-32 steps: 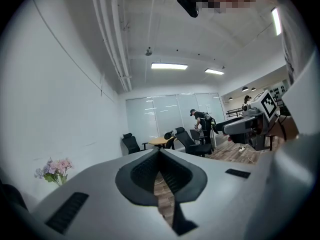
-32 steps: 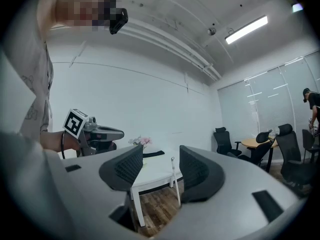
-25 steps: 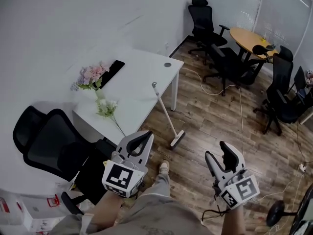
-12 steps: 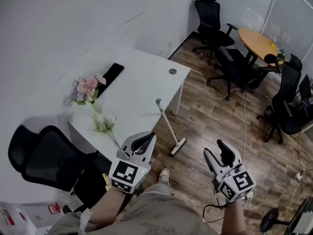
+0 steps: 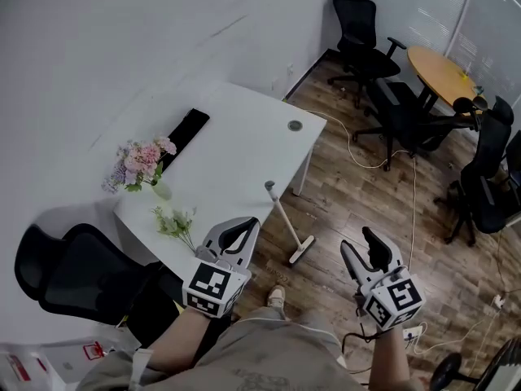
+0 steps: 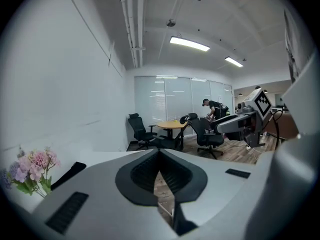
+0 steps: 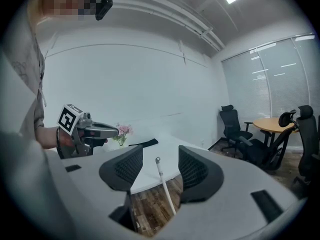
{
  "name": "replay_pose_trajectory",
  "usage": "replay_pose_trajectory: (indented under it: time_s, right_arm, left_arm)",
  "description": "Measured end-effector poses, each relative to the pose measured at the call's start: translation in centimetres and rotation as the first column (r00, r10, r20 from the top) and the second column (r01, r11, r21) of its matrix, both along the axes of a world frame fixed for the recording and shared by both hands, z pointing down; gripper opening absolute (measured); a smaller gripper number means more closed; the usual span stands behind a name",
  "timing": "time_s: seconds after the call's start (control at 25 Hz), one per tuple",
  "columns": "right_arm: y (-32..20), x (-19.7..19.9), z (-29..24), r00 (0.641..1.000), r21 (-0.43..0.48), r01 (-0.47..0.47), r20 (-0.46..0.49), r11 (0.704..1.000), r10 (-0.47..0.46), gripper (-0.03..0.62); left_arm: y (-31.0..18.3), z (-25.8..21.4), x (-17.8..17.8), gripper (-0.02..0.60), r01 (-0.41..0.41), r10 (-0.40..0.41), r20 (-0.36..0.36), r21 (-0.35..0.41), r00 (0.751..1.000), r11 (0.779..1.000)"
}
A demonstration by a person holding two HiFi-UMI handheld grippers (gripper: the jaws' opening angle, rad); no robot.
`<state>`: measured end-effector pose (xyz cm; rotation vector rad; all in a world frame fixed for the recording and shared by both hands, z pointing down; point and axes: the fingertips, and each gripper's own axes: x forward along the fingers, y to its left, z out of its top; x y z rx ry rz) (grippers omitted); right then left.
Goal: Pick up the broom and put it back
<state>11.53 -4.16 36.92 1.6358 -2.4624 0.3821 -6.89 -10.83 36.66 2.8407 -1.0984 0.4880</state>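
The broom (image 5: 284, 217) has a thin white handle that leans against the front edge of the white desk (image 5: 244, 129), with its head on the wood floor. My left gripper (image 5: 244, 226) is held low, left of the broom and apart from it, its jaws shut with nothing in them (image 6: 160, 153). The right gripper (image 5: 361, 243) hovers to the right of the broom head, open and empty. In the right gripper view the broom handle (image 7: 165, 186) shows in the gap between the open jaws (image 7: 160, 168), still some way off.
On the desk are pink flowers (image 5: 143, 158), a green sprig (image 5: 175, 221) and a flat dark item (image 5: 186, 127). A black chair (image 5: 77, 271) stands at lower left. More black chairs (image 5: 407, 112) surround a round wooden table (image 5: 444, 68). Cables (image 5: 407, 177) trail across the floor.
The view has moved closer to the desk and broom. The broom stays leaning where it was. Both grippers keep their states.
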Motion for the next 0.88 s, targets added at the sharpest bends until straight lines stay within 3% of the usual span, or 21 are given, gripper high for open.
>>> replay_pose_trajectory:
  time_s: [0.52, 0.72, 0.88]
  right_arm:
    - [-4.8, 0.2, 3.9, 0.987, -0.116, 0.155, 0.052, 0.981, -0.150, 0.227]
    - [-8.0, -1.7, 7.5, 0.968, -0.171, 0.248, 0.013, 0.954, -0.249, 0.227]
    - [-10.5, -3.4, 11.6, 0.945, -0.228, 0.308, -0.038, 0.923, -0.325, 0.227]
  left_arm:
    - [-2.7, 1.4, 0.2, 0.017, 0.132, -0.131, 0.019, -0.044, 0.991, 0.990]
    - [-4.2, 3.0, -0.1, 0.017, 0.159, -0.156, 0.054, -0.062, 0.986, 0.985]
    - [-5.7, 4.4, -0.8, 0.017, 0.211, -0.208, 0.041, -0.091, 0.977, 0.973]
